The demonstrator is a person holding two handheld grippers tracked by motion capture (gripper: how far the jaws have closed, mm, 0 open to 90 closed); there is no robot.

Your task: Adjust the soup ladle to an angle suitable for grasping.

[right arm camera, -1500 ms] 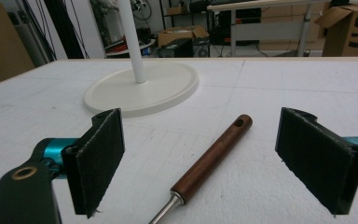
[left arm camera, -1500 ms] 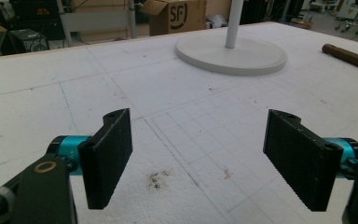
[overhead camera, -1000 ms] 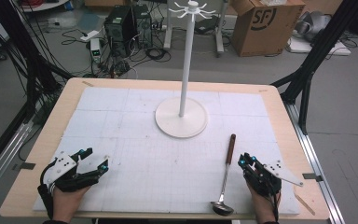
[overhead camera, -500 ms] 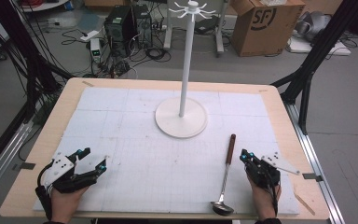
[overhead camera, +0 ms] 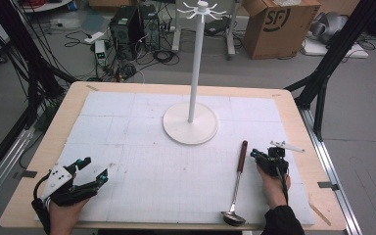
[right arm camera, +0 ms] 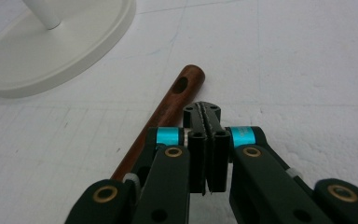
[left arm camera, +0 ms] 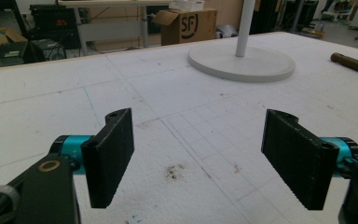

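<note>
Fingers of the right gripper (right arm camera: 207,116) are pressed together on nothing, poised just right of the ladle's (overhead camera: 238,181) wooden handle, likely lining up a grasp (its hole suits the hooks atop the stand (overhead camera: 191,122)). Left gripper (left arm camera: 198,156) fingers gape wide and empty, parked well left of the ladle, out of the way.

Right gripper (overhead camera: 260,155): advancing from the table's (overhead camera: 127,90) near edge toward its far edge, alongside the ladle (overhead camera: 237,183); now level with the wooden handle (right arm camera: 161,112), just beside its holed end, jaws pressed together.

Left gripper (overhead camera: 89,170): drifting slightly toward the near edge and near-left corner, jaws spread wide.

Right hand (overhead camera: 273,186): extending farther over the table with its gripper.
</note>
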